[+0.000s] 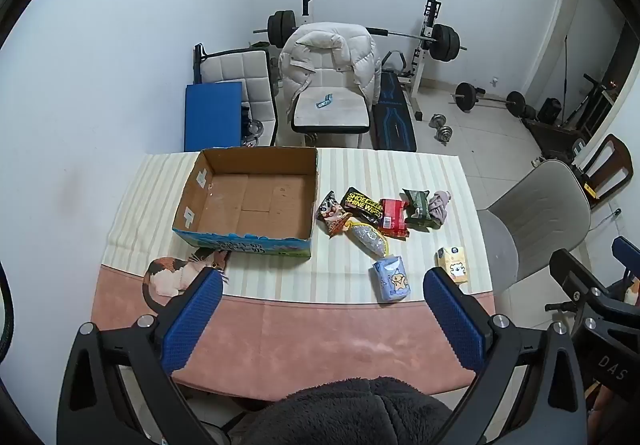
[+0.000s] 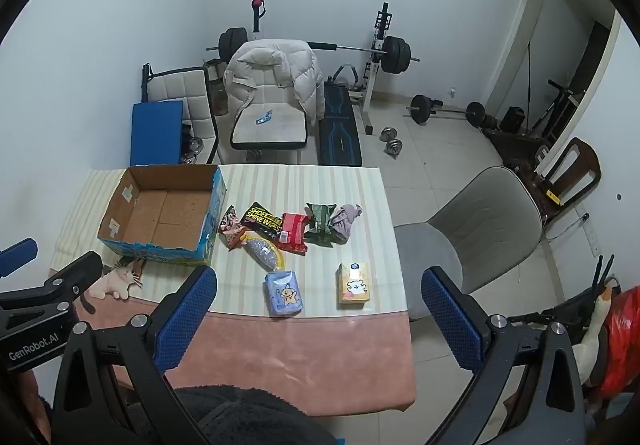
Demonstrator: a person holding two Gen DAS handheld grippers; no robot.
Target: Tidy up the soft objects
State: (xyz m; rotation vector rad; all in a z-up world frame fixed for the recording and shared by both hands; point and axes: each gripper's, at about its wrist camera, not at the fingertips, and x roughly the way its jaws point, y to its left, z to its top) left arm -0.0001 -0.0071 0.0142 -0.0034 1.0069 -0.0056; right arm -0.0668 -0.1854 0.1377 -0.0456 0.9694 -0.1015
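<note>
We see the soft packets clustered on the striped table cloth (image 1: 280, 281) just right of the empty cardboard box (image 1: 248, 201): a crinkled shoe-wipes pouch (image 1: 362, 205), a blue tissue pack (image 1: 393, 279), a yellow tissue pack (image 2: 353, 282). Both the left gripper (image 1: 324, 279) and right gripper (image 2: 318, 277) hover tilted downward, jaws wide, holding nothing. A crumpled mauve item (image 1: 440, 205), possibly cloth, is hard to identify.
</note>
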